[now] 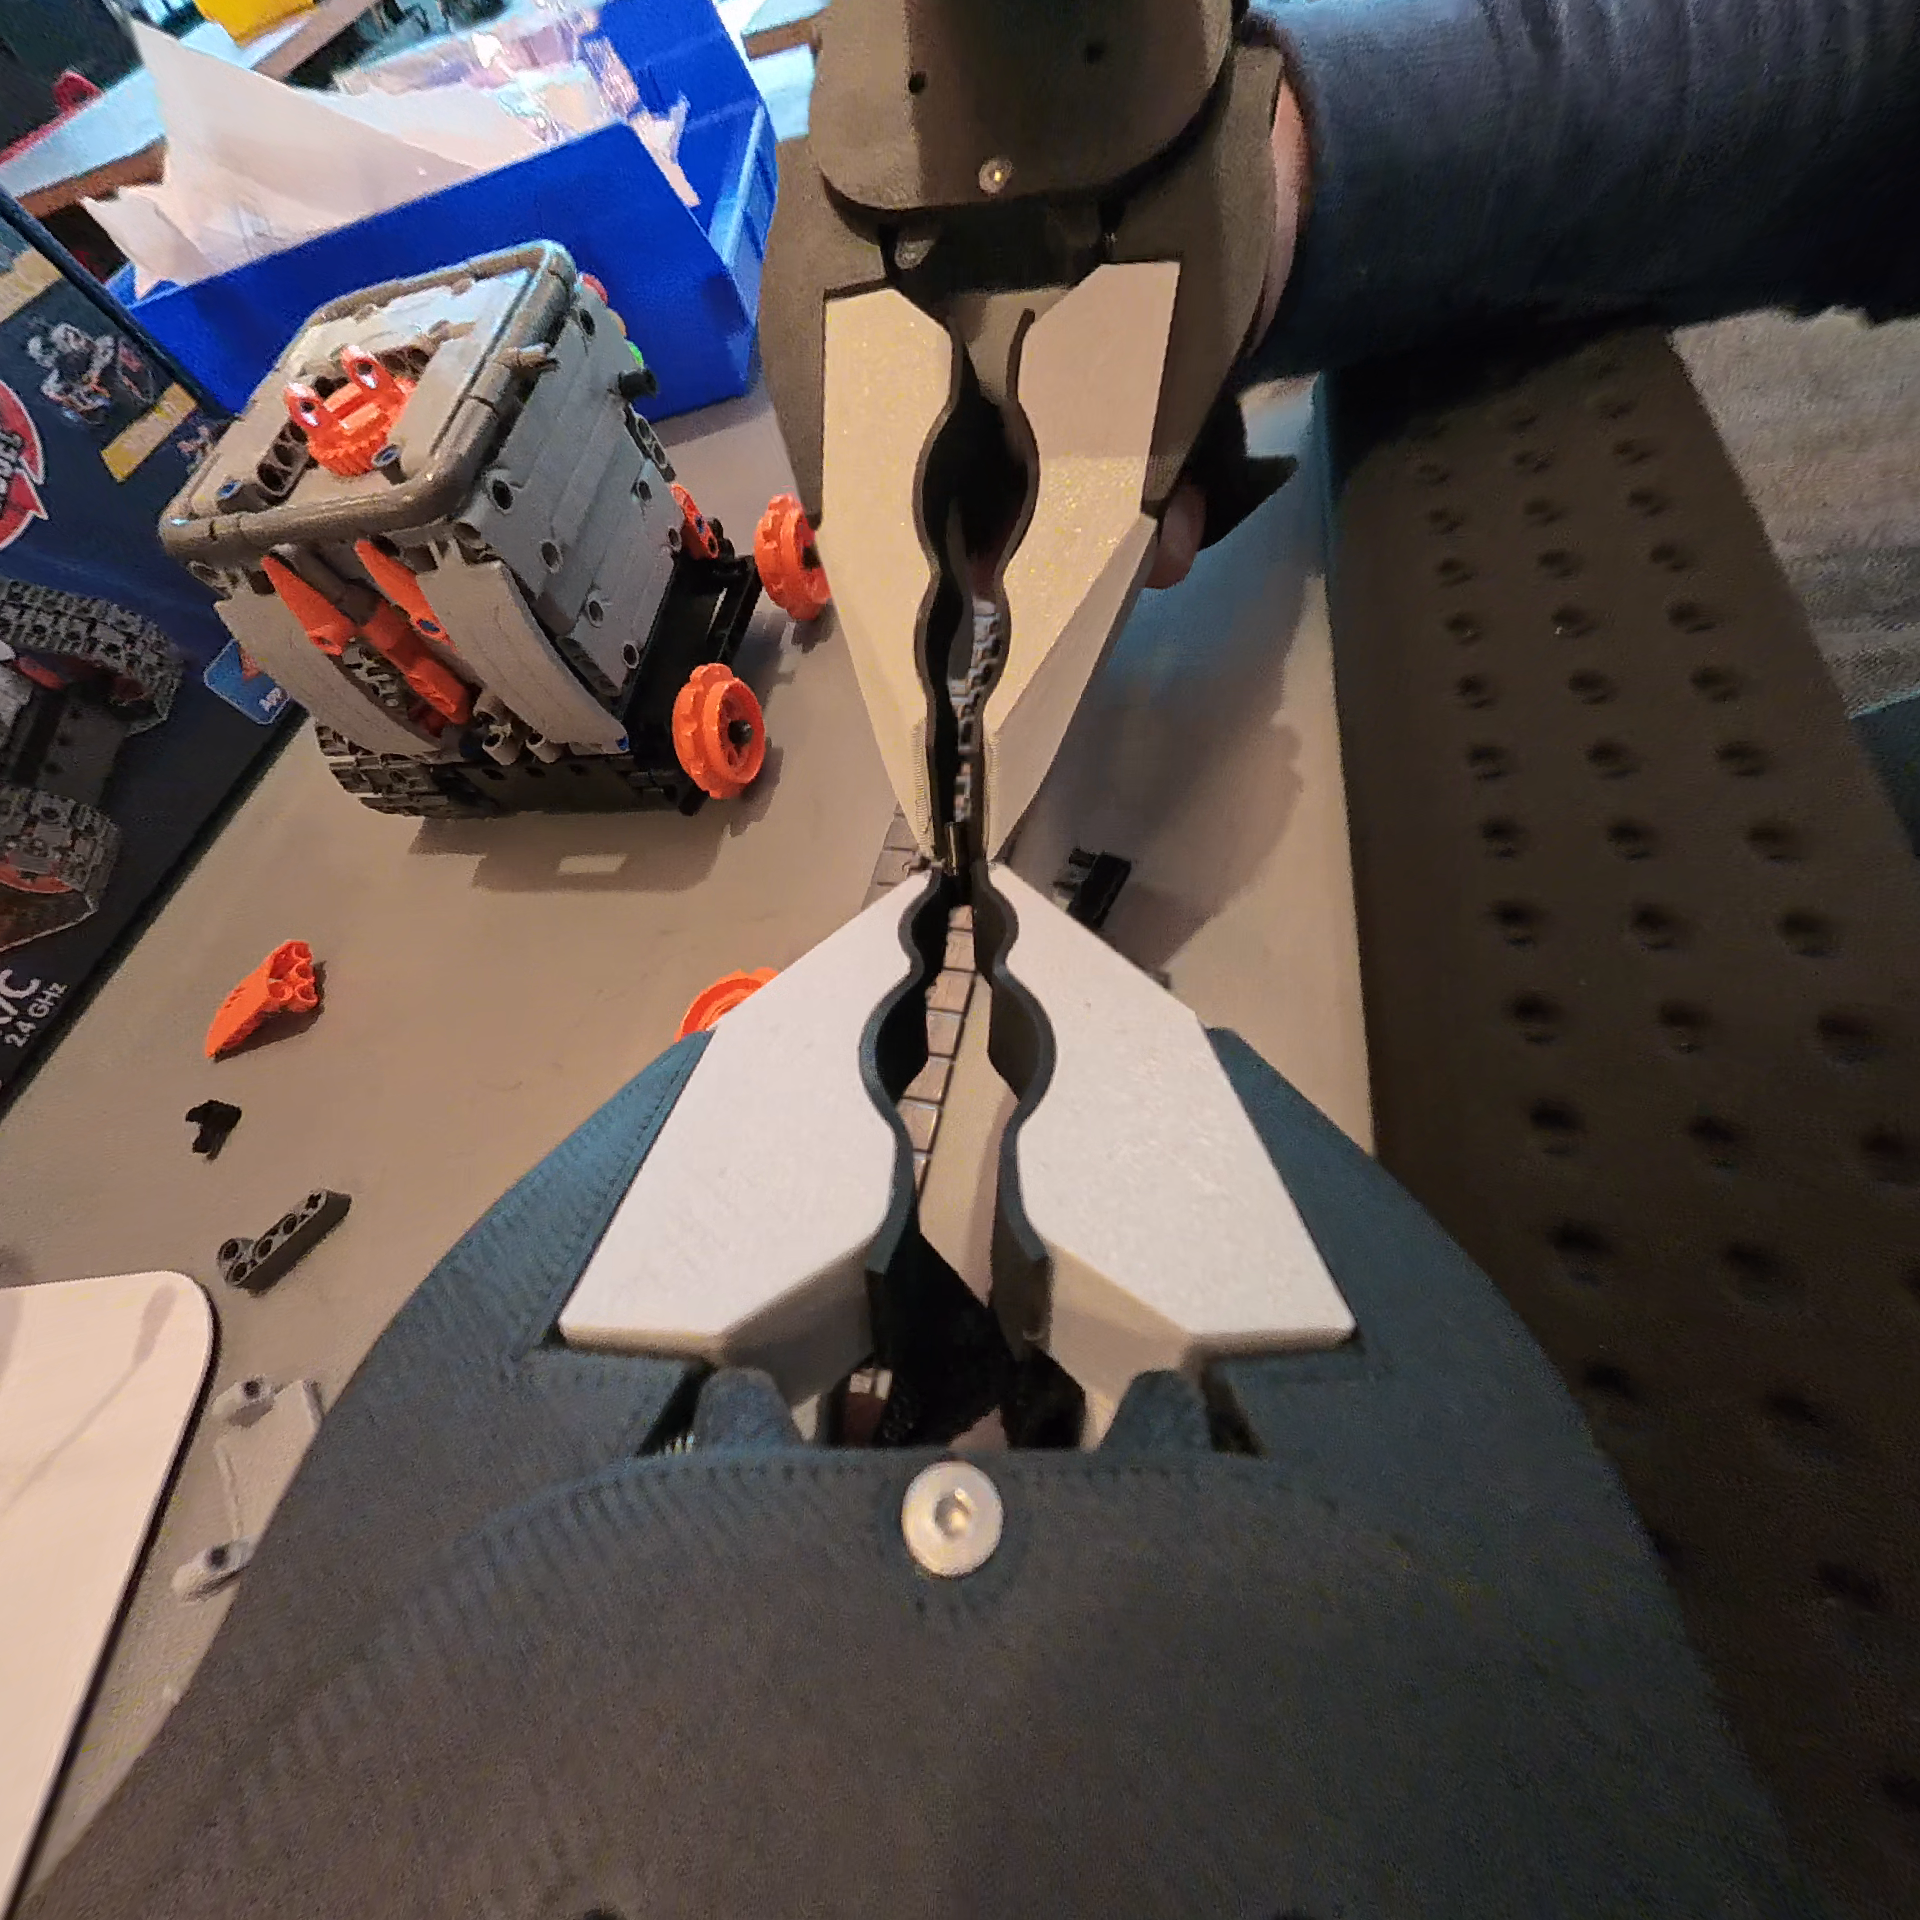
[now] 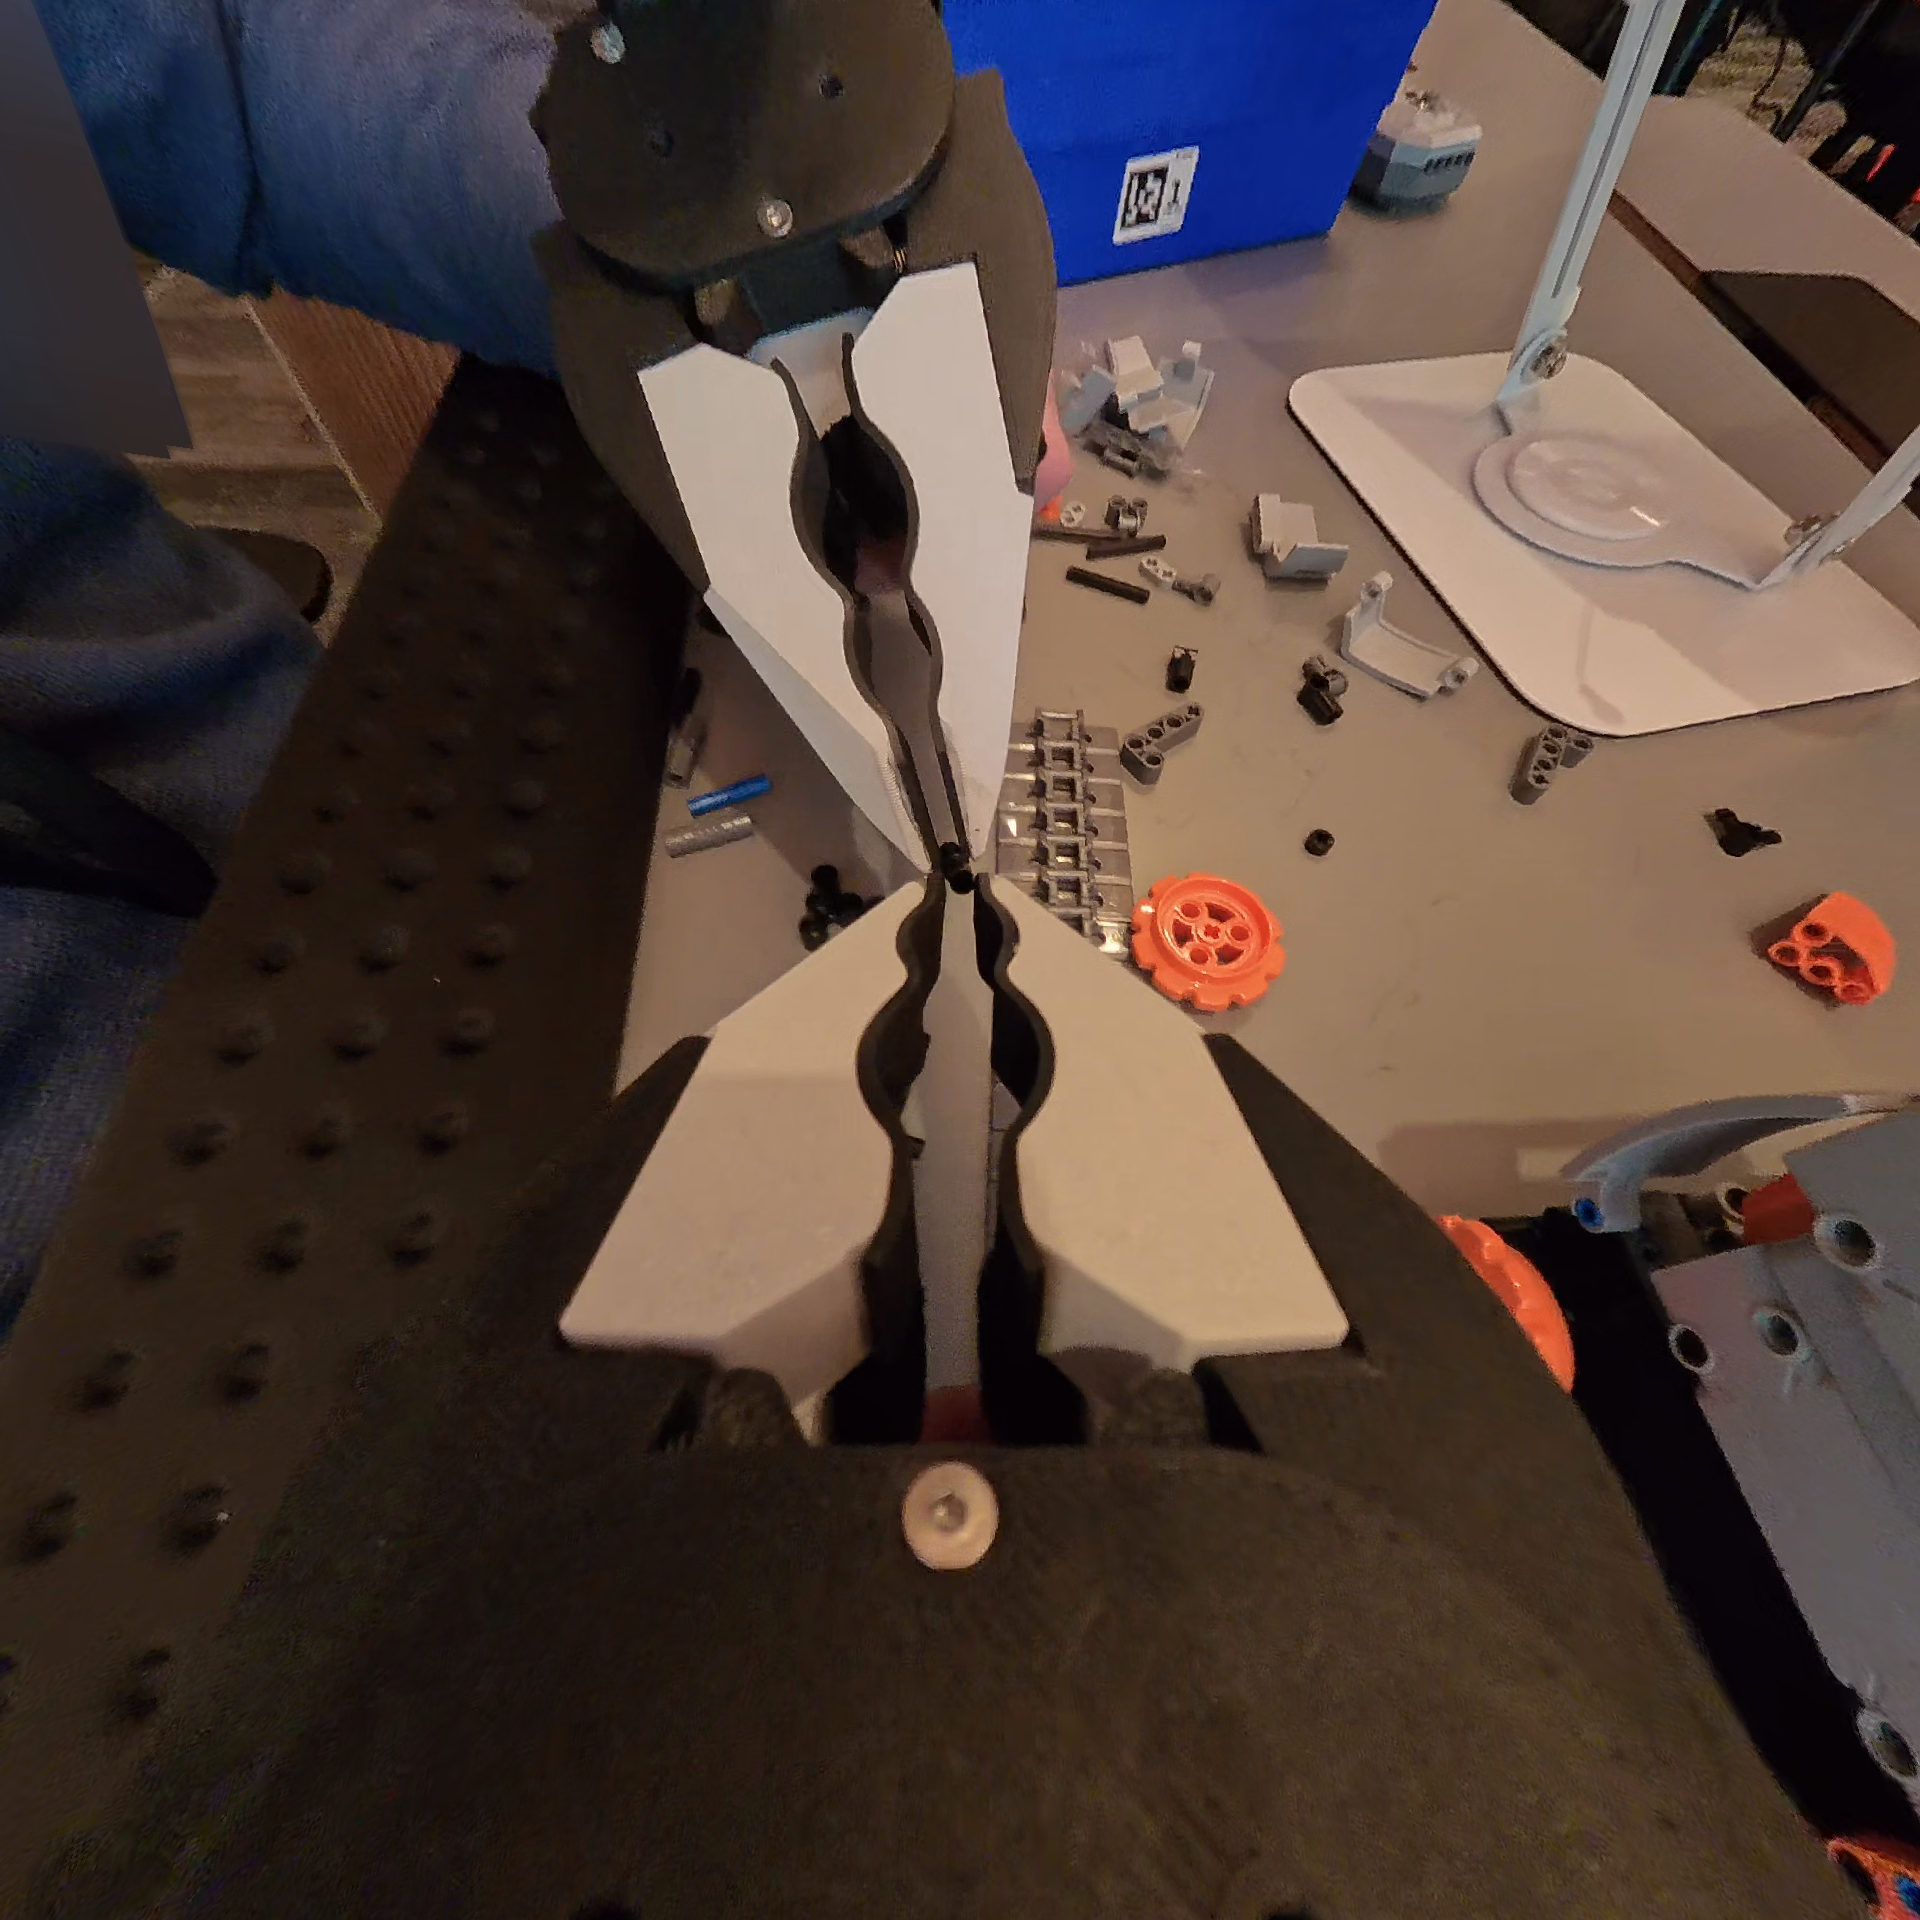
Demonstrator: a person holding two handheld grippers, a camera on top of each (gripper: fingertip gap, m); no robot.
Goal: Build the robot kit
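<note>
The left gripper and the right gripper meet tip to tip above the table's near edge, each pinched tight on the same small black pin. Both views show the pin bridging the two pairs of tips, clear of the table.

Just beyond the tips, a strip of grey track links lies flat on the table. In the left view the same strip is seen only through the gap between the fingers.

The right view alone shows an orange gear wheel beside the strip, scattered grey and black parts, an orange curved piece, a white lamp base and a blue bin at the back.

The left view alone shows the whole grey-and-orange brick vehicle tipped on its side, the printed box left of it, and white paper in the bin. The right view catches only a corner of that vehicle at its lower right.

A dark perforated mat runs along the table edge in both.
</note>
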